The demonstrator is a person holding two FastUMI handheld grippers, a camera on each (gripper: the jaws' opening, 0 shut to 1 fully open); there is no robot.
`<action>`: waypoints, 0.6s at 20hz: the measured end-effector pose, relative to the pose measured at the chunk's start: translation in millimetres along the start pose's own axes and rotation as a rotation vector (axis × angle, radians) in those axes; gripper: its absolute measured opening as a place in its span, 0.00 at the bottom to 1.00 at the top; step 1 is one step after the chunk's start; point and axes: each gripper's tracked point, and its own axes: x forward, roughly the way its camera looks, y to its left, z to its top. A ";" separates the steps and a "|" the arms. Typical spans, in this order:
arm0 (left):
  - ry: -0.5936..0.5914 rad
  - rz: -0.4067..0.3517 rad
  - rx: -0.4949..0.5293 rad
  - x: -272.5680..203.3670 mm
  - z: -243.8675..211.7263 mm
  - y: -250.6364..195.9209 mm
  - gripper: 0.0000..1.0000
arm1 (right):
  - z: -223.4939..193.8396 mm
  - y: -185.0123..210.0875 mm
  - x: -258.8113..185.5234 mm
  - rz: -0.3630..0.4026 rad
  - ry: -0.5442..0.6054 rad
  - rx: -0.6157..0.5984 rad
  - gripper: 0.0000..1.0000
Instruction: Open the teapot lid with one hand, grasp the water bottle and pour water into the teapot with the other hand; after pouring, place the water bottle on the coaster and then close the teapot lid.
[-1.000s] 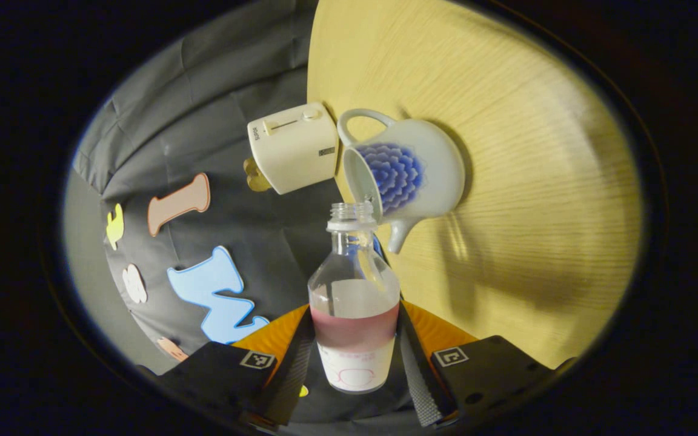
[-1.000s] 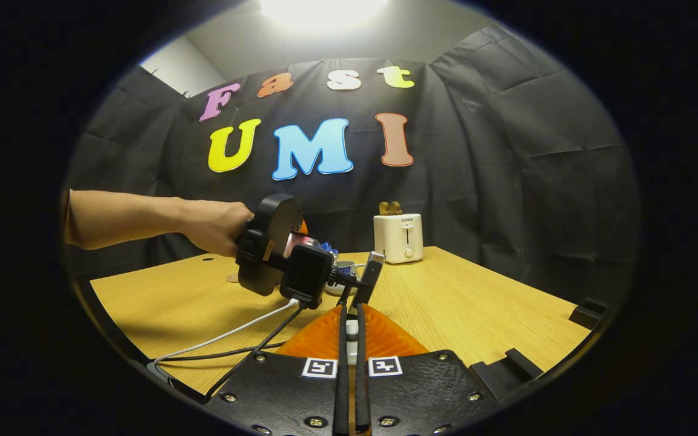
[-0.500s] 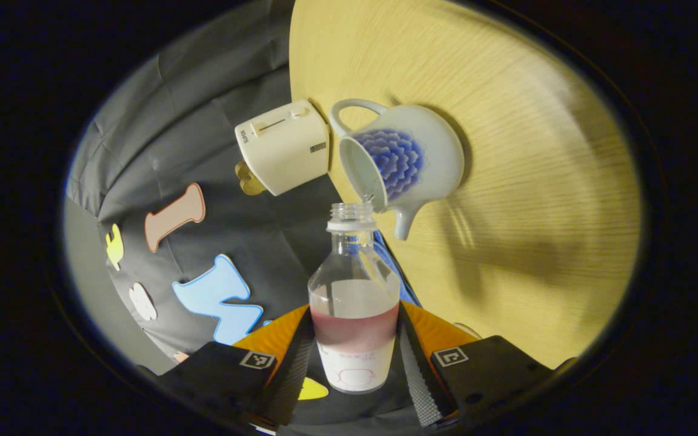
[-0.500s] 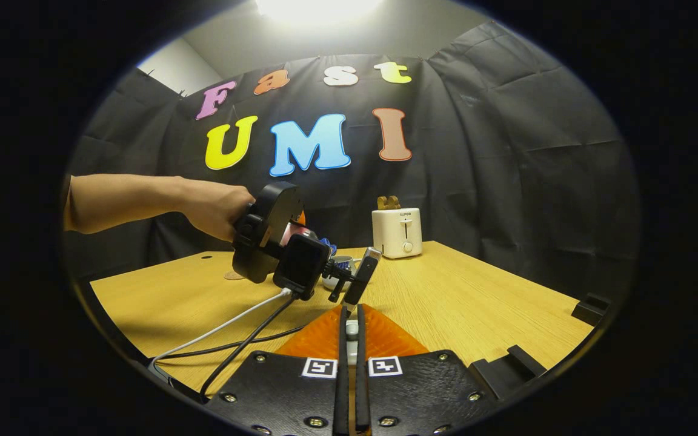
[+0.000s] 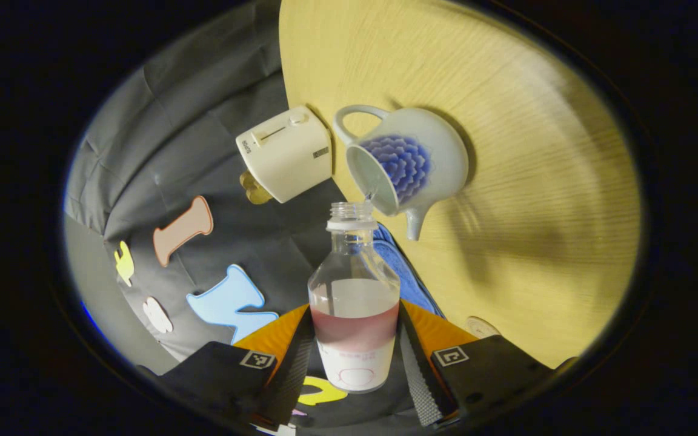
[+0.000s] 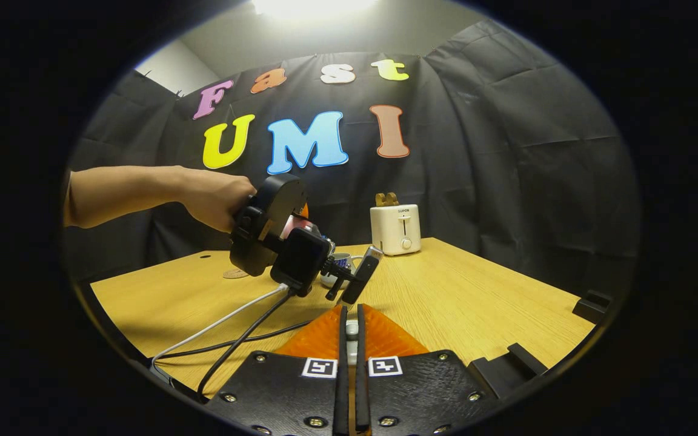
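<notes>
In the left gripper view, the left gripper [image 5: 355, 363] grasps the bottle [image 5: 354, 309], one finger pressed on each side of its lower body. The bottle is uncapped and partly filled with water, and its mouth sits just at the rim of the teapot [image 5: 406, 163]. A thin stream of water runs from the mouth into the pot's open top. The teapot stands on the table [image 5: 537, 181], lid off, its handle toward the toaster [image 5: 285, 154] and its spout toward the camera. The toaster stands just beside the teapot, near the table's far edge. A blue cloth [image 5: 400, 272] lies on the table behind the bottle's neck, and part of a round coaster [image 5: 481, 327] shows at the gripper's right finger.

In the right gripper view, the right gripper [image 6: 349, 375] is held low over the table [image 6: 476, 303], its fingers nearly closed on a small pale object [image 6: 352, 330]. It is probably the lid, but too little of it shows to be sure. Farther off, a hand [image 6: 216, 197] holds the left gripper [image 6: 291, 242] tilted over the teapot [image 6: 337, 266], which it mostly hides. The coaster [image 6: 235, 274] lies on the table to the left of it, and the toaster [image 6: 395, 229] stands at the back.
</notes>
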 end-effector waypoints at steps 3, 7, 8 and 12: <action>-0.001 0.003 0.023 -0.7 0.0 3.0 0.86 | -2.2 0.8 1.5 0.005 0.013 0.003 0.04; -0.002 0.008 0.048 -1.9 2.9 6.4 0.86 | -0.8 0.1 1.6 0.006 0.011 0.006 0.04; 0.000 0.010 0.056 -3.6 3.5 6.5 0.86 | -0.5 0.9 1.2 0.007 0.010 0.005 0.04; 0.005 0.009 0.075 -4.5 5.4 8.4 0.85 | 1.4 1.2 0.0 0.009 0.005 0.007 0.04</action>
